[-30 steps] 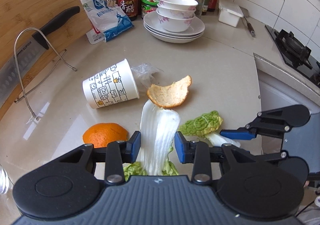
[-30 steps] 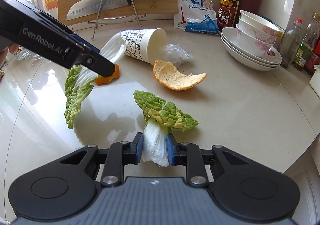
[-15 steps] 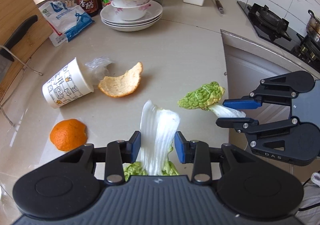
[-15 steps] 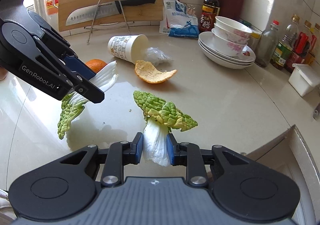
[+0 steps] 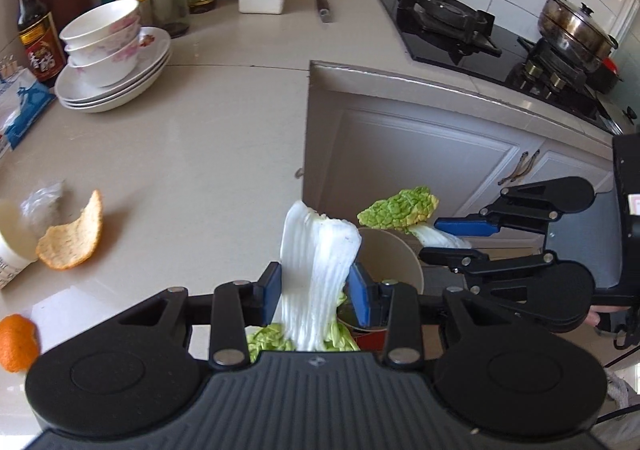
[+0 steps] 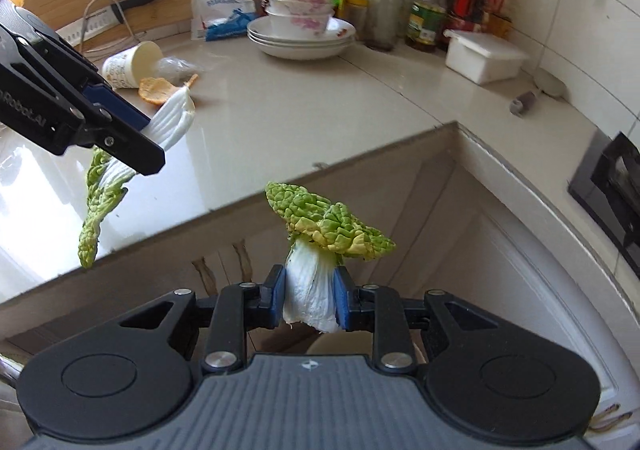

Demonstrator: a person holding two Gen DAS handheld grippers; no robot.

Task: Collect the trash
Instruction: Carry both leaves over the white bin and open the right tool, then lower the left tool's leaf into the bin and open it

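Two handheld grippers each carry a scrap of napa cabbage past the counter's edge. The left gripper [image 5: 316, 290] is clamped on a long cabbage leaf [image 5: 316, 270], white stalk pointing to twelve o'clock, green tip hanging below. A round bin [image 5: 394, 262] sits on the floor at its one o'clock, just behind the stalk. The right gripper [image 6: 308, 300], clamped on a short cabbage piece [image 6: 316, 246], hovers nearer the bin and will likely drop first.

orange peel [image 5: 16, 342]: cut by left edge | paper cup [image 5: 12, 250]: mostly off-frame, lower left | bin [image 5: 390, 262]: possibly, largely hidden behind cabbage stalk [image 5: 316, 270]
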